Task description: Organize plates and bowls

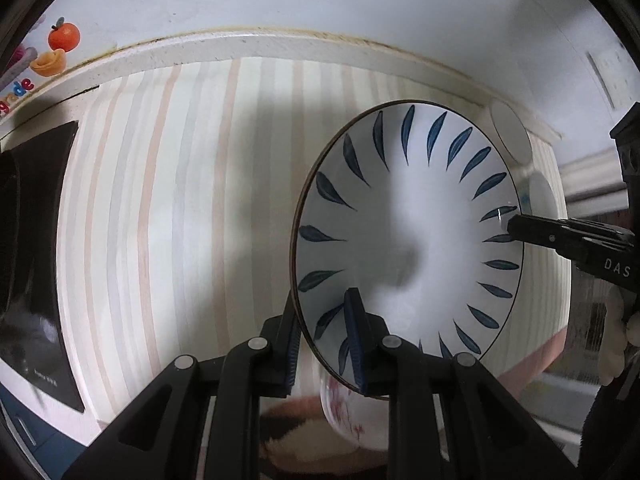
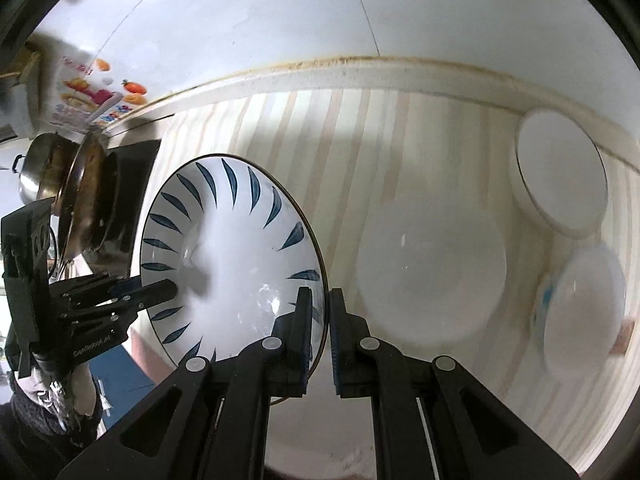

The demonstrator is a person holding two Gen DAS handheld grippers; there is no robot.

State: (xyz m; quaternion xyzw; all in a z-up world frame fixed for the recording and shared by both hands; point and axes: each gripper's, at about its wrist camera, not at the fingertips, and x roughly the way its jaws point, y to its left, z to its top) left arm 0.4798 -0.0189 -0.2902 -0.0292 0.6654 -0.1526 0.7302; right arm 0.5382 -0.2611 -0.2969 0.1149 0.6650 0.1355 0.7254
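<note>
We hold one leaf-pattern plate between us, lifted above the striped bench, and we take it as our landmark. Left of the plate, the left wrist view shows a black cooktop at the bench's edge and a fruit sticker on the wall. The right wrist view alone shows steel pots stacked there. On the plate's left rim, our left gripper has its jaws closed on the edge, one finger inside the dish and one outside. The plate is white with dark blue leaf strokes radiating around the inner wall and a thin dark line along the rim; its centre is plain and glossy. Under the plate's near edge, the left view shows a white bowl with red marks. On the plate's right rim, our right gripper has its jaws shut on the edge. Right of the plate, only the right view shows clearly a plain white plate lying on the bench, a white dish by the back wall, and a blurred bowl with blue marks.
</note>
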